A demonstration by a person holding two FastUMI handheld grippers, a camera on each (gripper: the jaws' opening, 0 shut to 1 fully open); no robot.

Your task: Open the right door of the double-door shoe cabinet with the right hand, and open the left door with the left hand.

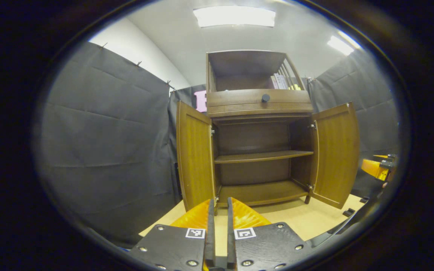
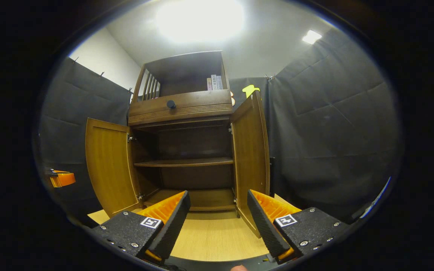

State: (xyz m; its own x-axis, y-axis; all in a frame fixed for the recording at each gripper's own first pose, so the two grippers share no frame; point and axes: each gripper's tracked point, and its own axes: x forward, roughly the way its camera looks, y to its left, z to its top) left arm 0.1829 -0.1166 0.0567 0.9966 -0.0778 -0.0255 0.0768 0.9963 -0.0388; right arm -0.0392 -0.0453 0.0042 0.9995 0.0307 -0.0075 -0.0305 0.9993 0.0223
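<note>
— On the pale wooden floor (image 1: 307, 222), where does the shoe cabinet (image 1: 259, 150) stand?

— Straight ahead of both grippers, against the black cloth. Its left door (image 1: 195, 156) and right door (image 1: 335, 154) both stand swung wide, baring the middle shelf (image 1: 262, 156).

— And the claws?

— The left gripper (image 1: 220, 210) has its fingers nearly together, holding nothing. The right gripper (image 2: 219, 216) is spread wide (also holding nothing), just short of the right door's edge.

— Anything above?

— A drawer knob (image 1: 265, 98) and some books (image 1: 281, 81).

Glossy wooden shoe cabinet (image 1: 258, 150); ribbed orange plastic fingers (image 2: 171, 210).
</note>
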